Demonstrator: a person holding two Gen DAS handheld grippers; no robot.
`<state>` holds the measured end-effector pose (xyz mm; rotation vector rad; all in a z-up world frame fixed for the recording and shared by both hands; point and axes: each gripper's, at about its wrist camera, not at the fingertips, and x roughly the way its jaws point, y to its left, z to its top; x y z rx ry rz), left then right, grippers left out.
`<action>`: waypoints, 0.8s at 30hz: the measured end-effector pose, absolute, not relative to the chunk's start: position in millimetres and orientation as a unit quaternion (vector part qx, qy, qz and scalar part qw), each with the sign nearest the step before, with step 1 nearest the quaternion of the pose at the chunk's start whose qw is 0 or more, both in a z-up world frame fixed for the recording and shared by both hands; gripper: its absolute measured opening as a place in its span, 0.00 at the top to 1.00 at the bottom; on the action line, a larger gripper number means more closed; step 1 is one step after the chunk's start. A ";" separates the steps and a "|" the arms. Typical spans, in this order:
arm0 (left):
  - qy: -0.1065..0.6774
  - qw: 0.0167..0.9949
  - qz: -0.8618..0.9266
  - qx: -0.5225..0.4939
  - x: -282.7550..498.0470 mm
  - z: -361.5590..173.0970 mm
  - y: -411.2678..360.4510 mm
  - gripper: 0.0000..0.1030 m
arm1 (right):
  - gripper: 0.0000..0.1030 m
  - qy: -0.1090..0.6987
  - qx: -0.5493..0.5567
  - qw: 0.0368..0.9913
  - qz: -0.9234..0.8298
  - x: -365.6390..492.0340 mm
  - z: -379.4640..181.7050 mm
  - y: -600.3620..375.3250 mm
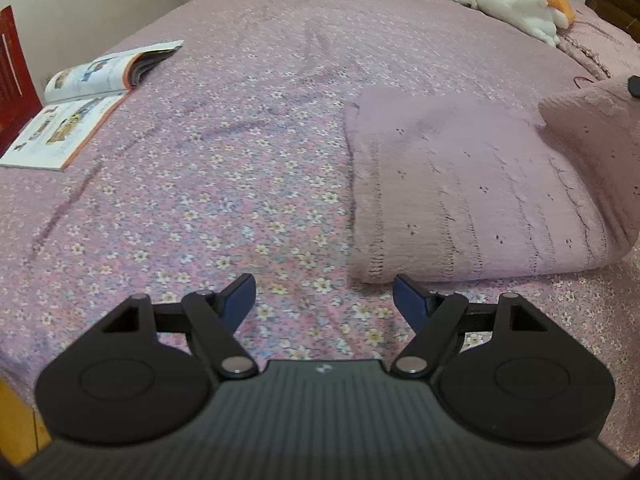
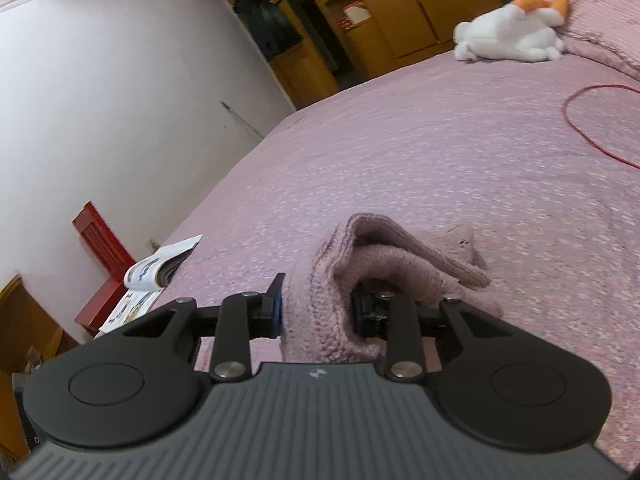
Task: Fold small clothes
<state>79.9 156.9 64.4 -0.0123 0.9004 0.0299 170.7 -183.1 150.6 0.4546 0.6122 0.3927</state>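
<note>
The pink knitted sweater (image 1: 472, 184) lies on the right part of the floral pink bedspread (image 1: 224, 184), already doubled into a rough rectangle with its ribbed hem toward the near edge of the bed; one thick fold of it (image 1: 592, 136) rises at the far right of the left wrist view, lifted off the rest rather than lying flat. In the right wrist view that same knit (image 2: 320, 312) is bunched between the blue pads of the right gripper (image 2: 316, 312), which are clamped on a thick wad of it; beyond the pads the cloth opens into a soft loop (image 2: 400, 248) that hangs over the bed, so this flap looks to be in mid-carry and not yet laid down.

The left gripper (image 1: 324, 300) has its fingers spread wide with nothing between them, only bedspread below; its right pad (image 1: 408, 300) stands just beside the sweater's near hem corner, and whether it touches I cannot tell.

As a judgement: the first folds are made, one more fold is in hand, and what is left is to lay the lifted flap across the body, let go, and smooth the stack; no other garment waiting to be folded shows in either view.

Farther out, an open picture book (image 1: 80, 100) lies near the bed's left edge; a white plush toy (image 1: 508, 4) rests by the far side; a red cord (image 2: 592, 128) loops on the cover.
</note>
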 end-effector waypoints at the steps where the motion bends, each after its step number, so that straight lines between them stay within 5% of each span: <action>1: 0.433 0.901 0.016 -0.008 79.1 64.9 159.9 0.26 | 0.67 0.298 0.217 0.909 0.196 171.0 152.1 -177.1; 10: 0.412 0.910 0.033 -0.031 74.2 74.2 183.6 0.26 | 0.67 0.310 0.128 0.907 0.252 177.9 164.7 -92.5; 19: 0.413 0.908 0.049 -0.045 72.5 68.8 198.0 0.26 | 0.65 0.362 0.020 0.894 0.264 188.5 111.4 0.9; 20: 0.414 0.908 0.051 -0.046 72.5 67.8 200.1 0.26 | 0.64 0.369 0.018 0.891 0.262 188.5 103.7 7.9; 24: 0.411 0.909 0.052 -0.050 72.2 68.0 204.7 0.26 | 0.32 0.361 0.028 0.890 0.277 182.2 89.6 18.8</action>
